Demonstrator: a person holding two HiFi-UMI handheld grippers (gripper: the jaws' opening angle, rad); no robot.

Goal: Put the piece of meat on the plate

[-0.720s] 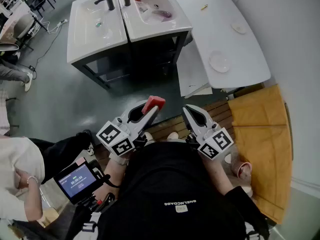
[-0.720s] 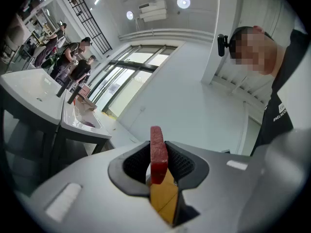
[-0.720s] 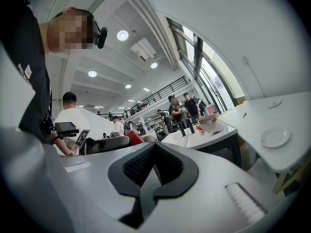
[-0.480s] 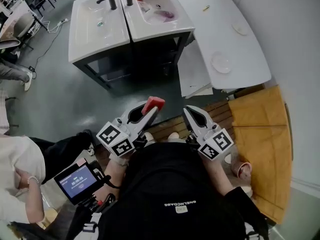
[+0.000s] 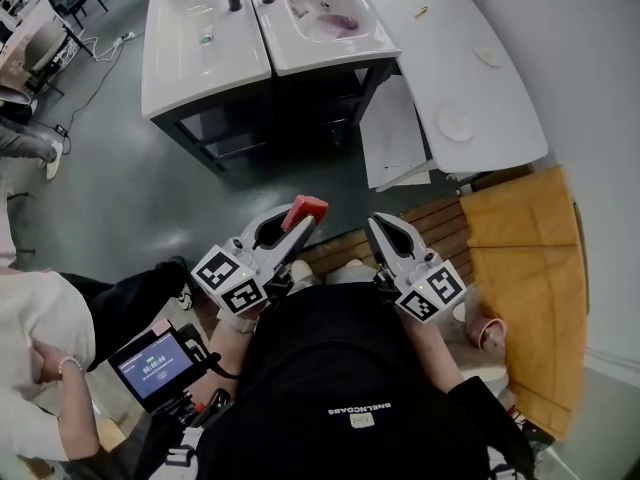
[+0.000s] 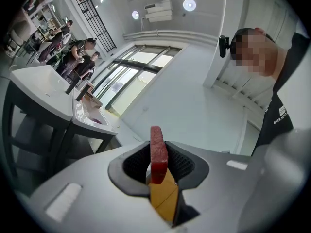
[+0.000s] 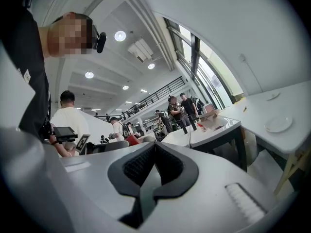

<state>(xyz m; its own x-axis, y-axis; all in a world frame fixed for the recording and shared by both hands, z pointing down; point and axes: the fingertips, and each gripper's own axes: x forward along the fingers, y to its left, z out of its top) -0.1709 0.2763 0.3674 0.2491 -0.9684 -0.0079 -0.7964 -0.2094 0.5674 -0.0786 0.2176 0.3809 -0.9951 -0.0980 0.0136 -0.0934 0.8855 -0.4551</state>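
A: Which containers show, and what is in them?

B: Two white basins sit side by side at the top of the head view. The right basin has a purplish lump lying in it; the left basin shows only its drain. A pink-rimmed cup stands at the lower right, and I cannot tell what it contains.

A: And the plate?

B: The plate lies on the long white table at the upper right, with a smaller dish further up the same table.

A: Where is the meat?

B: The piece of meat is at the frame's centre, well apart from the plate. The left gripper has its fingers narrow, clamped on the red slab, which stands on edge between the pads and pokes out past their tips.

A: The other one?

B: The right gripper has its fingers pressed together with nothing between them.

A: The room?

B: A grey floor, a tan board at the right, and tall windows. A person at the lower left holds a small screen.
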